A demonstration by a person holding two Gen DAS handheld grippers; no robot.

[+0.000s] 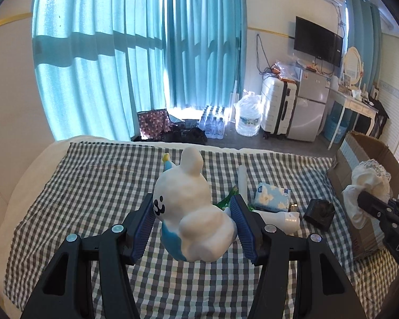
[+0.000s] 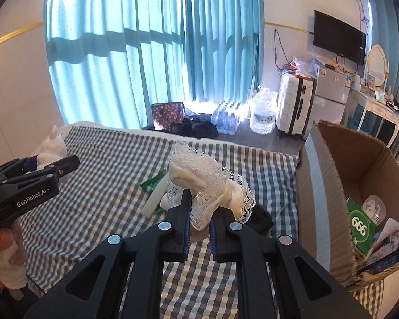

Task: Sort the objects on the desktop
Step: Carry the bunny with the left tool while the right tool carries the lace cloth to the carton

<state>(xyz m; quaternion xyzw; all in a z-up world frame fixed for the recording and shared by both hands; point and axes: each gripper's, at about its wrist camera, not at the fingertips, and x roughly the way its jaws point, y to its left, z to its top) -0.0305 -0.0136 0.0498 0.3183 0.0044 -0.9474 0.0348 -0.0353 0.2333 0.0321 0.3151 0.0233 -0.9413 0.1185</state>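
My left gripper [image 1: 194, 212] is shut on a white bunny figurine [image 1: 191, 207] with a blue base and holds it above the checkered cloth [image 1: 93, 186]. My right gripper [image 2: 200, 207] is shut on a cream lace fabric bundle [image 2: 207, 183] and holds it above the cloth, left of the open cardboard box [image 2: 321, 186]. The right gripper with the lace also shows in the left wrist view [image 1: 359, 194]. The left gripper and the bunny show at the left edge of the right wrist view [image 2: 50, 170].
On the cloth lie a blue tissue pack [image 1: 272, 196], a white tube [image 1: 242, 183], a green wrapper [image 2: 153, 182], a black object [image 1: 319, 212] and a white bottle [image 1: 282, 219]. The box holds a green packet [image 2: 359, 226] and other items. Beyond the bed stand water bottles [image 1: 212, 125] and a suitcase [image 1: 278, 106].
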